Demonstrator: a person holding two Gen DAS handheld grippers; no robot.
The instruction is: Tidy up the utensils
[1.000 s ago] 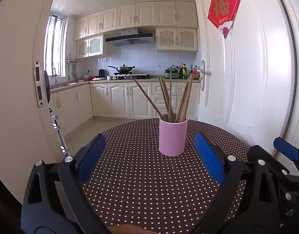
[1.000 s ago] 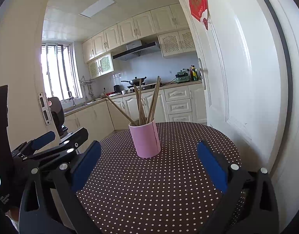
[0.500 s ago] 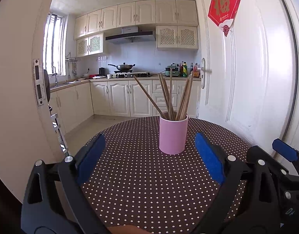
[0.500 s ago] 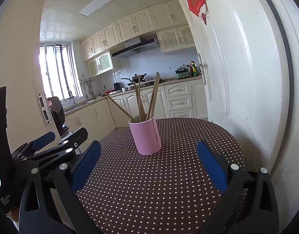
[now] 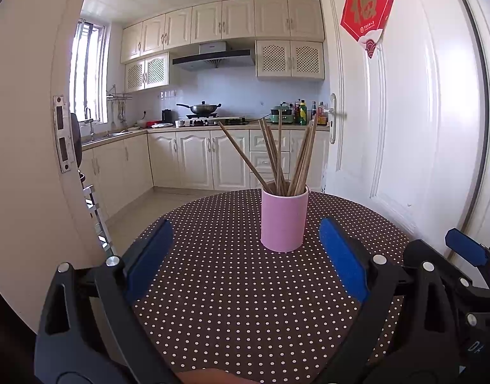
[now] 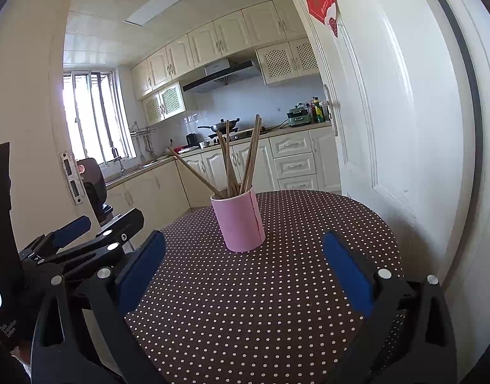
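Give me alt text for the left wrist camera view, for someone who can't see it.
A pink cup holding wooden chopsticks stands upright on a brown polka-dot table, ahead of the open, empty left gripper. A cream kitchen lies beyond, and a white door is at right.

I see a round table point(image 5: 245, 304) covered with a dark brown cloth dotted in white, its far edge curving toward the kitchen. One thing stands directly on it: a pink cylindrical holder point(image 5: 284, 219), upright, toward the far side of the tabletop. From my right camera the same holder point(image 6: 240, 222) sits left of centre. Wooden chopsticks point(image 5: 288, 156) lean inside it, fanned outward, one tilted well to the left.
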